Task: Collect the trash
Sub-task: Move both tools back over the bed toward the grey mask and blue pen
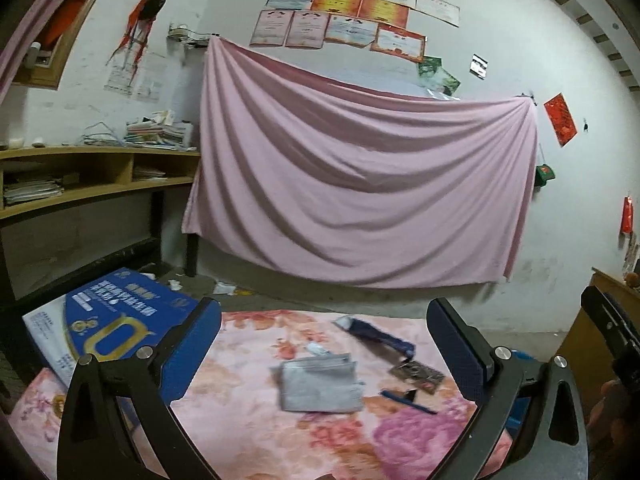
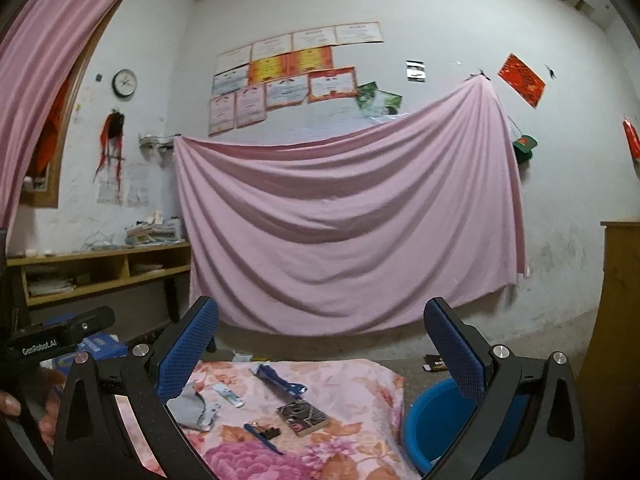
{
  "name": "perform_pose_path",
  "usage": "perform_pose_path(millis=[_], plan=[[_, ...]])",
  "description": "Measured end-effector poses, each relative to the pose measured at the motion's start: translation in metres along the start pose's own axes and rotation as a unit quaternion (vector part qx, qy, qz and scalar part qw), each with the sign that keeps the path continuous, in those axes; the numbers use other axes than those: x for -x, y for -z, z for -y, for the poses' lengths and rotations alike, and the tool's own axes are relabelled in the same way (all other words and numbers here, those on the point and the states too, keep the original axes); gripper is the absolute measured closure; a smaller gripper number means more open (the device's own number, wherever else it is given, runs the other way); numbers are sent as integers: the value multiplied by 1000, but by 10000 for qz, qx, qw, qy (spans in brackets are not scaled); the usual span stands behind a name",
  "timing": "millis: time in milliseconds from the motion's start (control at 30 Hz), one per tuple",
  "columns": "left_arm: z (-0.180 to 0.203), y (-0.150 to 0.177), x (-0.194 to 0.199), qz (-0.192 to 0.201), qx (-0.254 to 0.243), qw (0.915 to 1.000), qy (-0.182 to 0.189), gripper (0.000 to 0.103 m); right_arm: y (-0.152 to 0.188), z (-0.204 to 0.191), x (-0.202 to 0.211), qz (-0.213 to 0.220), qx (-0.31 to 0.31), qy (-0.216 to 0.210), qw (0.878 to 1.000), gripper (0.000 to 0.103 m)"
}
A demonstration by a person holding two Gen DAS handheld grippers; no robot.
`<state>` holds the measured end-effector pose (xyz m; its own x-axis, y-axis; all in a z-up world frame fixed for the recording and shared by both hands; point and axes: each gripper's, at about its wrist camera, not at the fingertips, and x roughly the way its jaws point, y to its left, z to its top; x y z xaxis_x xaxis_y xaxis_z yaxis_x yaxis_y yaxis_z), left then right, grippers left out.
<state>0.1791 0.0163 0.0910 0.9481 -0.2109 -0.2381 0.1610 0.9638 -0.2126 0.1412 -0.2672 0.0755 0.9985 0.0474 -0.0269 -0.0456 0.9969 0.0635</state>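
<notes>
The trash (image 1: 318,388), a grey wrapper, tube, small packet and pen, lies on the floral blanket (image 1: 248,400). I judge it light, thin and crinkly; I would pinch an edge. My left tool (image 1: 324,344) and right tool (image 2: 322,344) are wide open, empty.

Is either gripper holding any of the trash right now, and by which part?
Nothing is held. The left gripper and right gripper both have their jaws wide open and empty above the floral pink cloth.
</notes>
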Motion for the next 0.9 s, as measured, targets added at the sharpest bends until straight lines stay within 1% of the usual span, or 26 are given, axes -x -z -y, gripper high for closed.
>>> perform_pose_path(millis=[200,333,433,500,733,833,900], plan=[[-12,14,-4,-46,-58,10000,-32,2,15,-18,-12,-177,188,-154,9995,0],[-14,26,-17,-286,-147,9995,15,2,29,-28,-22,-397,357,-253,9983,0],[-17,35,-33,-708,-153,9972,171,2,39,-30,-32,-634,466,-344,9963,0],[-19,40,-43,-926,-100,9955,200,2,45,-30,-39,-846,537,-384,9942,0],[-26,58,-75,-1643,89,9862,178,3,66,-18,-68,-1682,437,-566,9832,1],[-28,63,-86,-1913,177,9810,280,4,71,-12,-82,-2022,373,-599,9768,7],[-30,66,-94,-2090,257,9768,384,9,74,-11,-90,-2243,426,-631,9715,14]])
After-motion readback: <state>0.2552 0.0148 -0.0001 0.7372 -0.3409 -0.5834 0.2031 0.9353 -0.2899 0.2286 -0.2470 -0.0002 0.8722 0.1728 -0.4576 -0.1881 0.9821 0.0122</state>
